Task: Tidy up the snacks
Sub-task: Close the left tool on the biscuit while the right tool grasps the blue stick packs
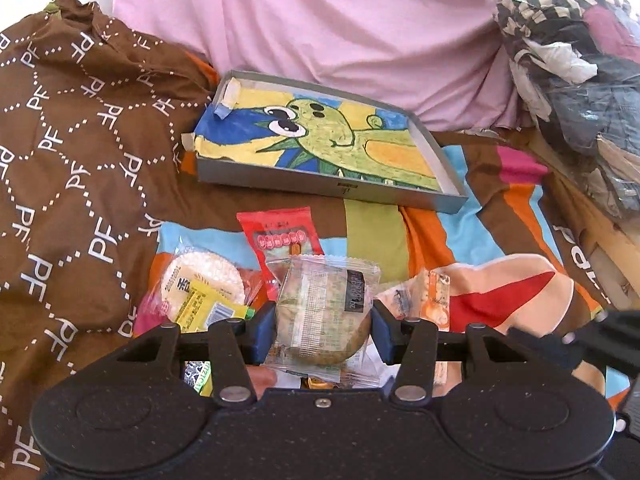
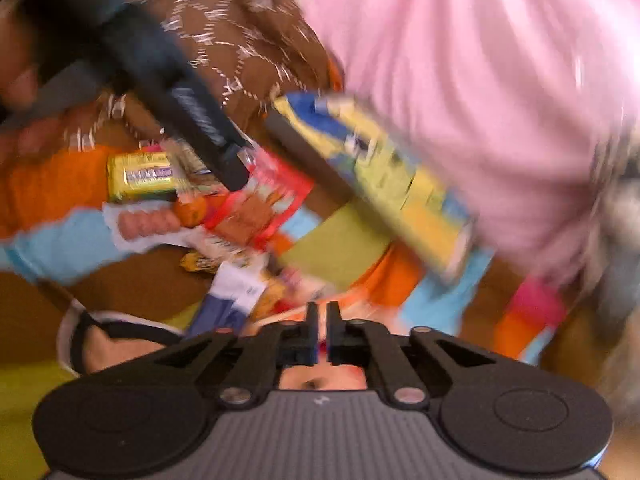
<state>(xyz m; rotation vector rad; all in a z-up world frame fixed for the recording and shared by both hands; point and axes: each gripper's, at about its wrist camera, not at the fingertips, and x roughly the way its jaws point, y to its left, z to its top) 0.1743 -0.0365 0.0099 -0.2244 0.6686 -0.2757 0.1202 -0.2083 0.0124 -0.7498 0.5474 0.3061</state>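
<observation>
On striped bedding (image 1: 372,232), round wrapped cake (image 1: 324,312) sits clamped between left fingers (image 1: 264,326).

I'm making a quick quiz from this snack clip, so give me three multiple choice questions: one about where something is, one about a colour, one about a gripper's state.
1. Where is the grey tray relative to the snack pile?
A. Beyond the pile, toward the pink bedding
B. Under the pile
C. Stacked on top of the pile

2. What colour is the packet lying just past the clear-wrapped round cake?
A. Purple
B. Red
C. Black

3. What is the left gripper doing?
A. Wide open over bare cloth
B. Holding the tray's rim
C. Shut on the clear-wrapped round cake

Answers: 1 A, the tray lies farther off, against the pink bedding. 2 B, its wrapper is red. 3 C, both pads press the wrapper's sides.
</observation>
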